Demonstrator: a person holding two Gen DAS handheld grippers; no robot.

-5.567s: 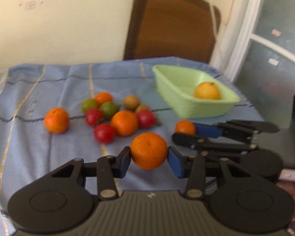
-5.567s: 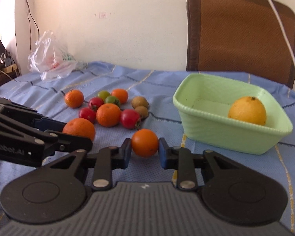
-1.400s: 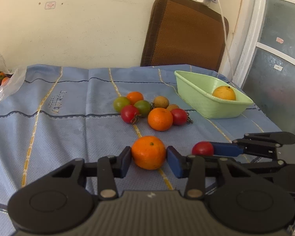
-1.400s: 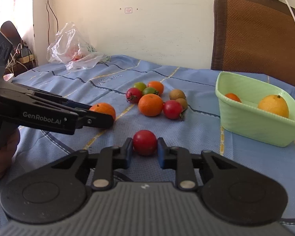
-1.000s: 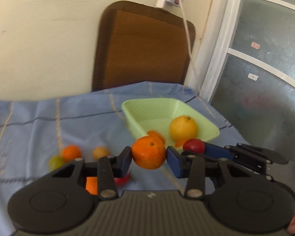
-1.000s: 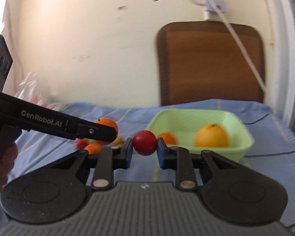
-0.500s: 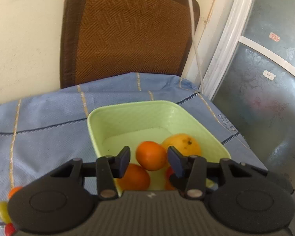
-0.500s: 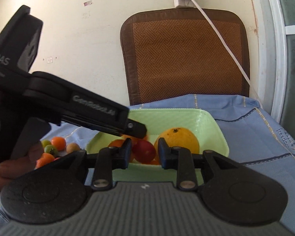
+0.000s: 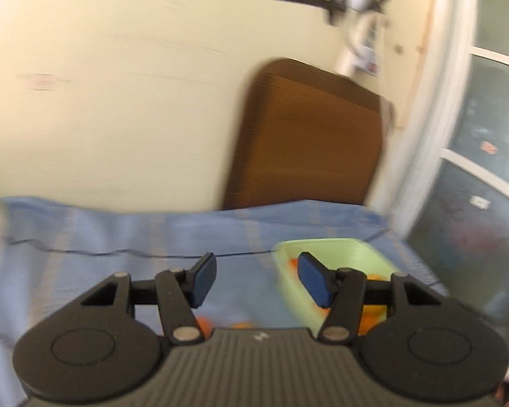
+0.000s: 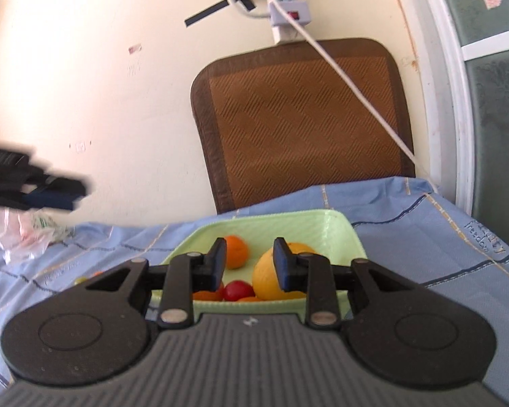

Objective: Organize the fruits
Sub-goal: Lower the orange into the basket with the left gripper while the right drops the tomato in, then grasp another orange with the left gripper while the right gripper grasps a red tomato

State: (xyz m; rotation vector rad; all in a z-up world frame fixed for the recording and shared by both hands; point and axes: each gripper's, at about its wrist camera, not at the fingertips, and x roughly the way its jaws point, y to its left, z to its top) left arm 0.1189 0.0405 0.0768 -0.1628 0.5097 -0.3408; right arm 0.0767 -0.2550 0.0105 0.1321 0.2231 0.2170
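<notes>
Left gripper (image 9: 257,279) fingers just opening, spread and empty, beside green basket (image 10: 322,225) on blue-clothed worktop (image 10: 424,237), right gripper (image 10: 249,264) fingers parted, empty above basket, red tomato (image 10: 238,290), oranges (image 10: 236,251) and yellow fruit (image 10: 266,276) inside.

Glossy ribbed plastic basket (image 10: 353,237); matt woven blue tablecloth (image 10: 424,237); coarse-woven brown chair back (image 10: 298,122).

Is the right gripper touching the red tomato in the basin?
Apart. The right wrist view shows the right gripper empty, bare green basin floor showing between its fingers, and the red tomato lying below them.
</notes>
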